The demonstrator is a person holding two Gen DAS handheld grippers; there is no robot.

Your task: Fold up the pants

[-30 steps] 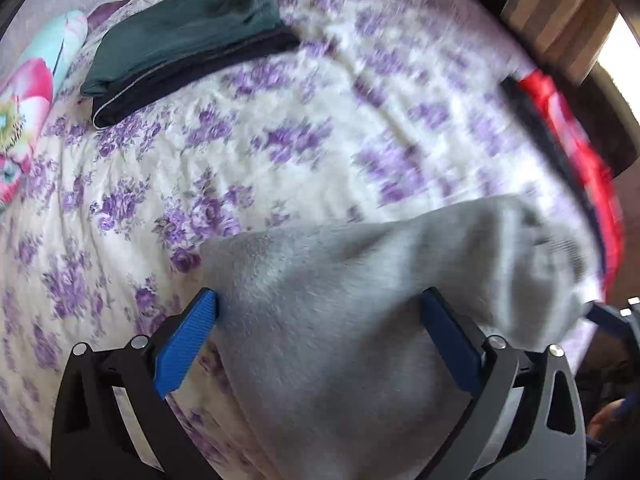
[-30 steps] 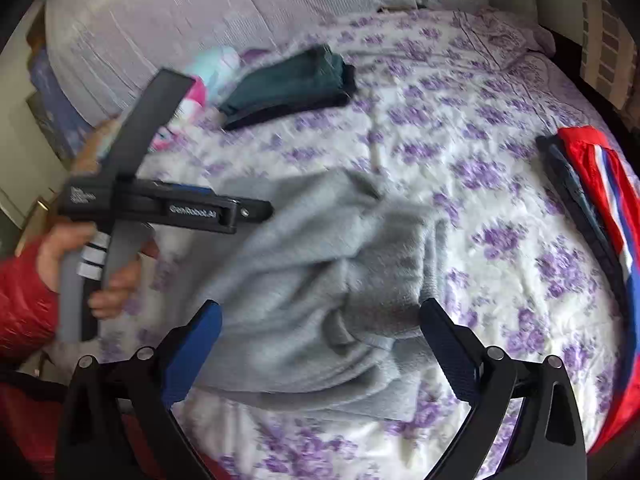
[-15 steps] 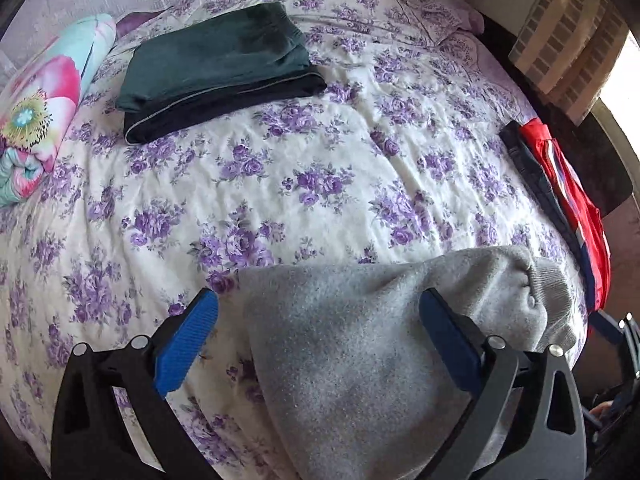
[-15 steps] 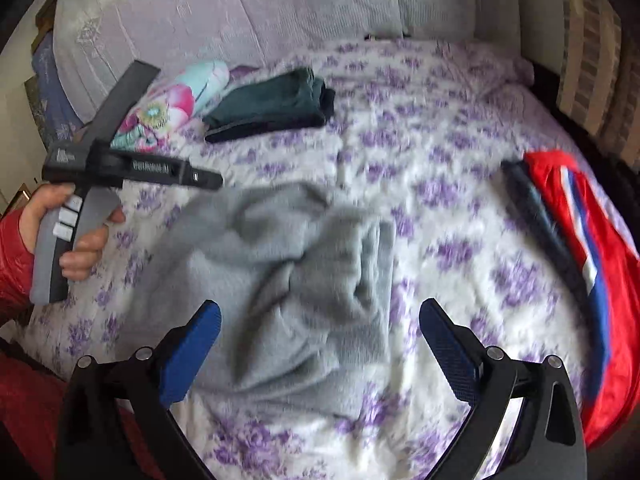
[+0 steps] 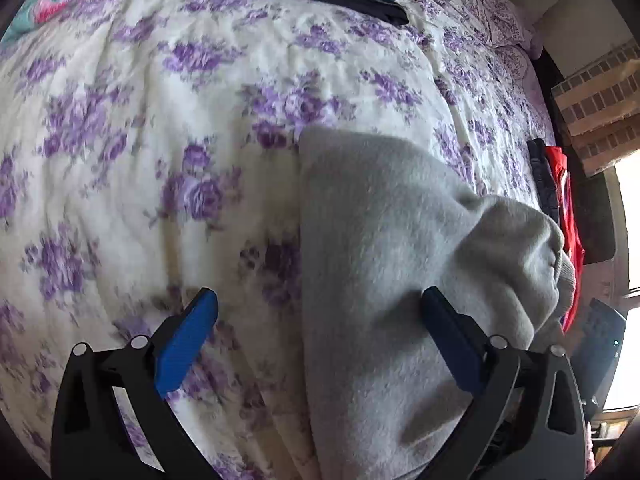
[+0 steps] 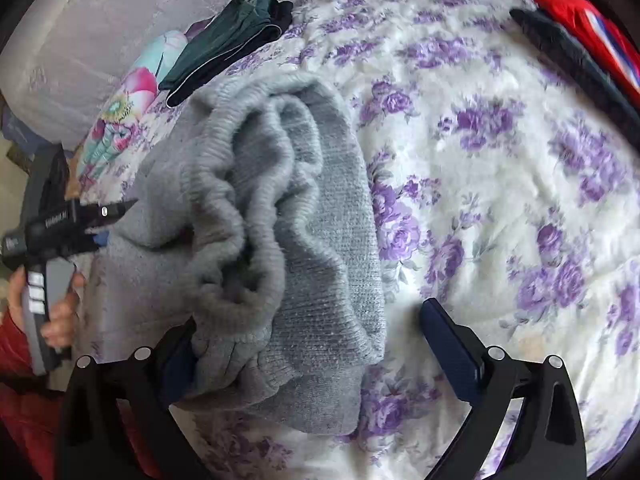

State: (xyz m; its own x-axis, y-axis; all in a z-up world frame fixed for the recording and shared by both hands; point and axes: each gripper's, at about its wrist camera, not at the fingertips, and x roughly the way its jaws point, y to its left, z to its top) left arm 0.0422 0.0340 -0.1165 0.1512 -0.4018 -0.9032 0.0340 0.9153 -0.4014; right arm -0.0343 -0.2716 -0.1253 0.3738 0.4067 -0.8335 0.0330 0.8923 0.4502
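The grey knit pants (image 5: 384,248) lie bunched on the floral bedspread (image 5: 168,92). In the right wrist view they (image 6: 280,216) are a rumpled heap with the ribbed waistband on top. My left gripper (image 5: 320,320) is open, low over the pants' left edge, its right finger against the cloth. My right gripper (image 6: 312,332) is open around the near end of the heap, with its left finger partly hidden under the fabric. The left gripper also shows in the right wrist view (image 6: 96,220), at the heap's left side.
Folded dark green pants (image 6: 232,40) lie at the far side of the bed, next to a flowered pillow (image 6: 132,100). A red and navy garment (image 6: 580,32) lies at the bed's right edge. A brick wall (image 5: 596,108) stands beyond.
Both grippers have dropped lower and closer to the grey pants. The left one has swung left, so the pants now sit under its right finger. The heap looks more bunched.
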